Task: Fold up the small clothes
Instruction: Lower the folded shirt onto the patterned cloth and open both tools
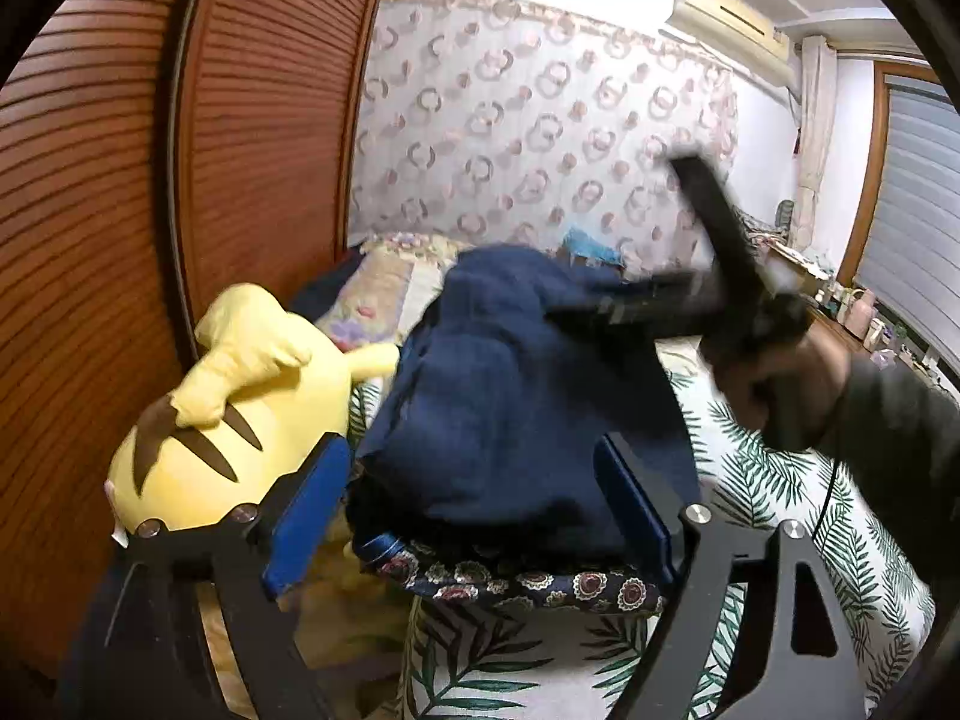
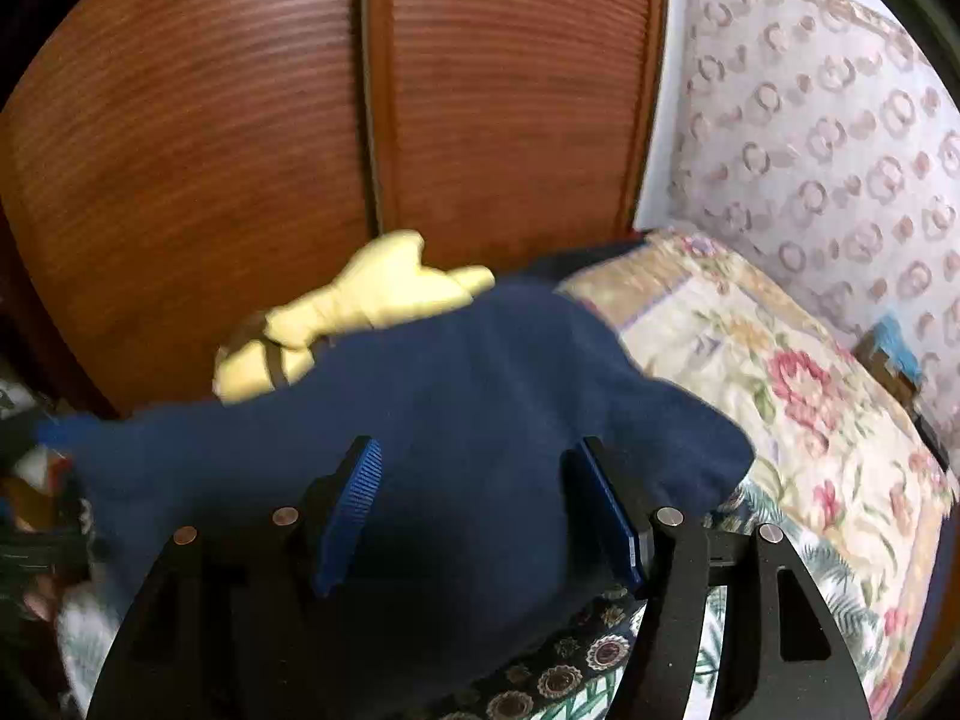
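Note:
A navy blue garment [image 1: 516, 396] lies in a bunched heap on the bed, on top of a dark cloth with round flower prints [image 1: 540, 585]. My left gripper [image 1: 474, 510] stands open, its blue pads on either side of the heap's near edge without pinching it. In the same view my right gripper [image 1: 720, 276] is a blurred black shape over the heap's far right side, held by a hand [image 1: 774, 384]. In the right wrist view the right gripper [image 2: 480, 510] is open just above the navy garment [image 2: 456, 384], with the flower-print cloth [image 2: 558, 681] below.
A yellow plush toy [image 1: 240, 408] lies left of the heap against brown slatted wardrobe doors [image 1: 120, 210]. The bed has a leaf-print sheet [image 1: 780, 480] and a floral quilt [image 2: 780, 372] towards the curtained wall [image 1: 540, 120]. Cluttered shelves stand at far right.

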### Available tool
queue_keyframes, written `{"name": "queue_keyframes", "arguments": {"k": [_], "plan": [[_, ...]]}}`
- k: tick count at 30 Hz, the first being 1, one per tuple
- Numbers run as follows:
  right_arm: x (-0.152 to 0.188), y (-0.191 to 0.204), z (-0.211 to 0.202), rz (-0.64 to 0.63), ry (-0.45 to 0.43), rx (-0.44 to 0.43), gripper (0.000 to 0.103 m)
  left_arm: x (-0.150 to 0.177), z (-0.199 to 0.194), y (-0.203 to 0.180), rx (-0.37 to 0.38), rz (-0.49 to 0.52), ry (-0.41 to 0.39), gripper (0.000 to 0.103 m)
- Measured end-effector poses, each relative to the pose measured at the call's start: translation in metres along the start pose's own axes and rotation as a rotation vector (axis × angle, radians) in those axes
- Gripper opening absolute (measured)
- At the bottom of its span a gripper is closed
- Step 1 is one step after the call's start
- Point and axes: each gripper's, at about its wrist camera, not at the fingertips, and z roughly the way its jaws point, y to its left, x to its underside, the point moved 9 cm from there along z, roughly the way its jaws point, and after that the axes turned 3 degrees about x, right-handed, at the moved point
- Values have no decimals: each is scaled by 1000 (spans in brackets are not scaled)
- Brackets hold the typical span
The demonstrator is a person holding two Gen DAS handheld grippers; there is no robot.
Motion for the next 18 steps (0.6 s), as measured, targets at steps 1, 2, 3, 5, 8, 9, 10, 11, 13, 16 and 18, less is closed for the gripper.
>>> {"name": "queue_keyframes", "arguments": {"k": [1,2,3,5,8,9,10,11,13,16,18], "plan": [[4,-3,10,9,3,0,68,-1,-2,0,-10,3,-2,86],[6,-7,17,36,-5,-13,69,-2,-3,-1,-13,8,-4,87],[5,-10,19,67,-23,-28,69,-3,-6,-3,-8,16,-9,87],[0,-16,13,103,-46,-37,68,-5,-9,-9,6,24,-9,87],[4,-15,-6,146,-106,-16,68,-6,-15,-17,1,43,-9,87],[6,-14,-14,158,-115,1,68,-7,-19,-21,-15,58,-15,87],[9,-13,-20,165,-122,11,68,-7,-21,-24,-18,69,-17,87],[14,-9,-32,170,-133,29,68,-8,-24,-28,-17,77,-21,87],[29,-3,-64,175,-171,108,68,-9,-30,-37,3,87,-32,87],[48,3,-102,195,-206,174,68,-9,-39,-51,22,105,-46,87],[65,9,-129,208,-213,224,68,-8,-42,-63,27,119,-50,87]]}}
